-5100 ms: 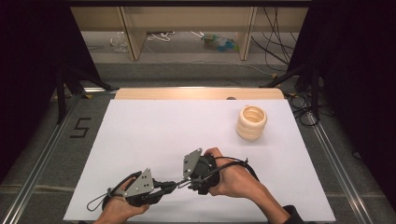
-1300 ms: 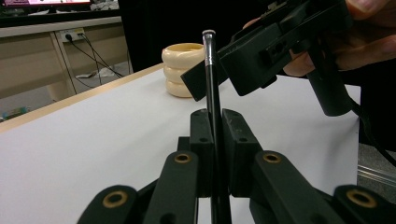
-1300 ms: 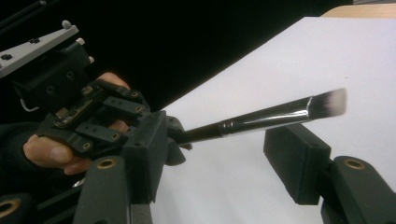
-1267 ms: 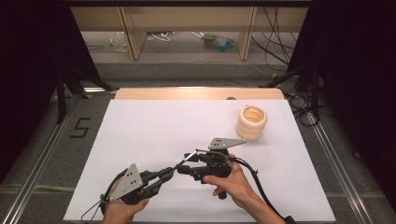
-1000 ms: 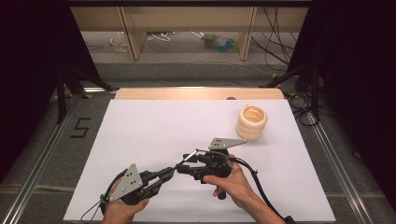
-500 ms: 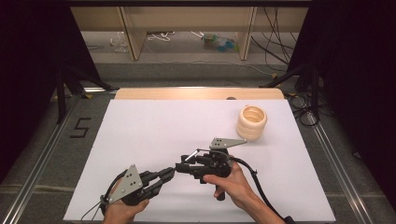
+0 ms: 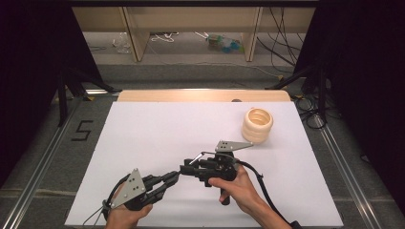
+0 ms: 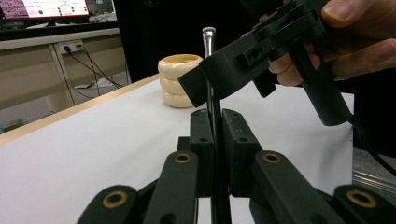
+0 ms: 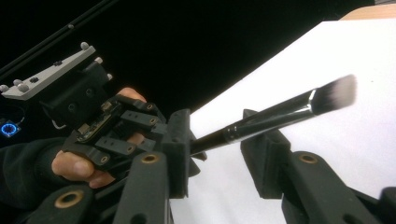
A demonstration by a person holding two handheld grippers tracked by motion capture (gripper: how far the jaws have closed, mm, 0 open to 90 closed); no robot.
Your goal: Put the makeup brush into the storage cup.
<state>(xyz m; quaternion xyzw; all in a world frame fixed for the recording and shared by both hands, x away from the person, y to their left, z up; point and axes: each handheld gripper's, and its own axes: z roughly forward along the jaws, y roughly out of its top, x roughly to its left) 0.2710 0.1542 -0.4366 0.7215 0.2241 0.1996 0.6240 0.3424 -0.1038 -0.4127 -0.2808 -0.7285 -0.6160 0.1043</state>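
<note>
We hold a makeup brush (image 9: 275, 116) between two grippers over the white table (image 7: 157, 129).

At the left, our left gripper (image 7: 168, 181) has its jaws pressed tight on the brush's thin black handle. The brush runs on to the right gripper (image 7: 185, 169), whose jaws have just been closing around the ferrule end; there is a gap on one side, so they do not pinch it yet. Farther right, well apart, stands a cream ribbed holder (image 7: 257, 125) near the table's far edge.

a cream ribbed holder (image 7: 257, 125) stands on the white table (image 7: 157, 133)
</note>
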